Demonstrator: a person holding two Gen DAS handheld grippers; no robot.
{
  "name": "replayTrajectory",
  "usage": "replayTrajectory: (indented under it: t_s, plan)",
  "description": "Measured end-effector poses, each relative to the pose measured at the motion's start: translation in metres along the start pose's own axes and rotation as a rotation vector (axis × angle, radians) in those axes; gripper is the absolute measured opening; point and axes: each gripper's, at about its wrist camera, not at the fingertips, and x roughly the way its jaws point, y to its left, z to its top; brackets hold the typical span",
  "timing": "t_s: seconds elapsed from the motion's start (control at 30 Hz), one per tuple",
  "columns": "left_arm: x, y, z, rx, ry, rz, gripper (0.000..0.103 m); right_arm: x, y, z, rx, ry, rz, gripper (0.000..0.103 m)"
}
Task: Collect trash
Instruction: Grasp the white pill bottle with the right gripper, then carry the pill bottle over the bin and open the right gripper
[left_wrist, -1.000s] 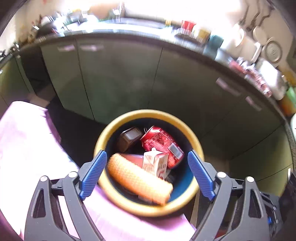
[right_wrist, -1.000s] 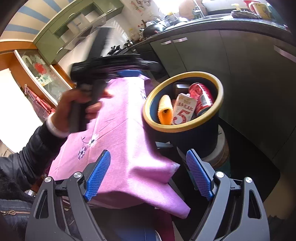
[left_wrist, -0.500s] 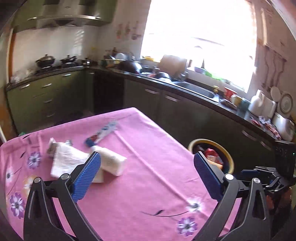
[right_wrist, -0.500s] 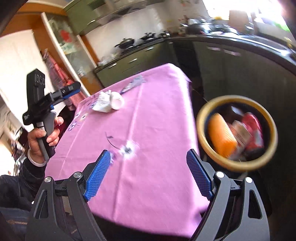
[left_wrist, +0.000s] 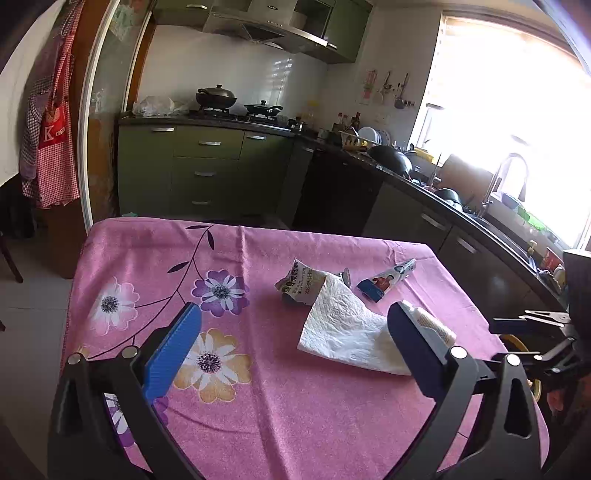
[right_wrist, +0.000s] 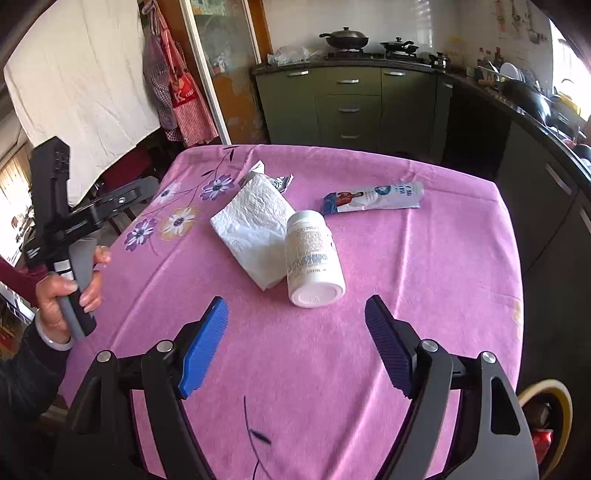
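Both grippers hang over the pink cloth (right_wrist: 424, 280) with nothing between their fingers: the left gripper (left_wrist: 293, 332) is spread wide and the right gripper (right_wrist: 295, 341), whose jaws have just been closing a little, is also spread. Near mid-table lies the trash: a white bottle (right_wrist: 312, 258) on its side, touching a crumpled tissue (right_wrist: 255, 218), with a torn wrapper (left_wrist: 301, 282) at the tissue's far end and a blue-white packet (right_wrist: 373, 198) just beside them. The bin (right_wrist: 550, 413) with its yellow rim sits low off the table's right edge
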Motion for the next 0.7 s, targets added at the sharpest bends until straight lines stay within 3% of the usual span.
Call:
replayTrajectory:
  t_s: [0.1,0.3,0.5,0.57,0.63,0.7]
  plan:
    - [0.000,0.005,-0.001,0.002,-0.007,0.006,0.096,0.035,-0.003,0.018,-0.019,0.041,-0.011,0.076]
    - [0.005,0.014,-0.001,-0.032,0.005,-0.011,0.096,0.082,-0.007,0.034,-0.028,0.124,-0.046,0.063]
    - [0.011,0.019,-0.003,-0.059,0.026,-0.028,0.096,0.095,-0.003,0.034,-0.035,0.146,-0.044,0.062]
    - [0.012,0.017,-0.004,-0.055,0.027,-0.030,0.096,0.099,-0.004,0.033,-0.029,0.153,-0.042,0.059]
    - [0.012,0.016,-0.004,-0.047,0.027,-0.030,0.096,0.102,-0.004,0.033,-0.019,0.153,-0.037,0.047]
    - [0.013,0.016,-0.004,-0.048,0.029,-0.034,0.096,0.100,-0.007,0.032,0.007,0.149,-0.018,0.047]
